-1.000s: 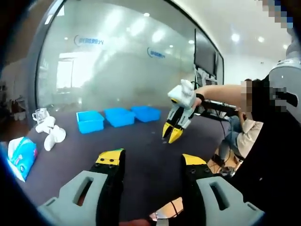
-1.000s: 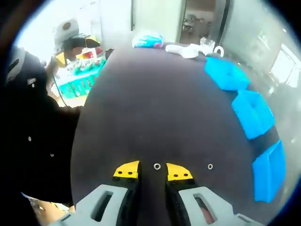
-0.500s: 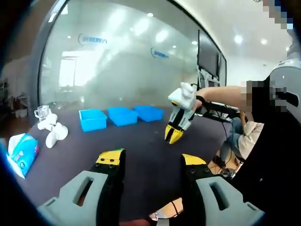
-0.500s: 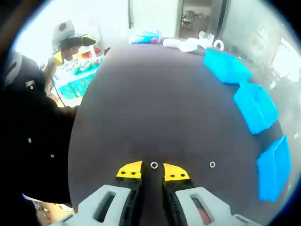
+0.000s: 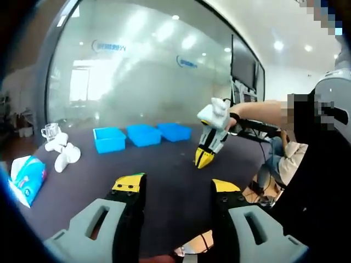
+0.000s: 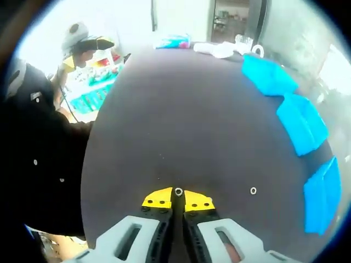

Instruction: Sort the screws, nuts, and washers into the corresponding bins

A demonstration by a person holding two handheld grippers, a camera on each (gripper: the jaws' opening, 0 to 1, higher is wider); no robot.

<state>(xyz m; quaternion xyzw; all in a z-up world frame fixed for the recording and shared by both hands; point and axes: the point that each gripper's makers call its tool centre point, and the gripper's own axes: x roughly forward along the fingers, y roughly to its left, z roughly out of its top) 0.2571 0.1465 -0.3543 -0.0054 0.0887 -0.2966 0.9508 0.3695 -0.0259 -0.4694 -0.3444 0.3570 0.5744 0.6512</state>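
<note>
My right gripper (image 6: 178, 198) is down at the dark table (image 6: 181, 109), its yellow-tipped jaws shut on a small silver ring-shaped part (image 6: 178, 191) at their tips. A second small silver part (image 6: 253, 190) lies to its right. Three blue bins (image 6: 269, 76) (image 6: 303, 129) (image 6: 322, 194) line the right edge. In the left gripper view my left gripper (image 5: 178, 183) hovers open with nothing between its jaws. Ahead of it the right gripper (image 5: 204, 159) points down at the table, and the blue bins (image 5: 107, 139) (image 5: 144, 135) (image 5: 176, 131) stand in a row behind.
A blue tissue pack (image 5: 24, 178), white crumpled items (image 5: 63, 153) and a glass cup (image 5: 48, 131) sit at the table's left end. A frosted glass wall (image 5: 137, 71) runs behind the bins. A person's arm (image 5: 258, 109) holds the right gripper.
The right gripper's jaws have closed in from open onto the small silver part between their tips. The left gripper has stayed open and nearly still.
</note>
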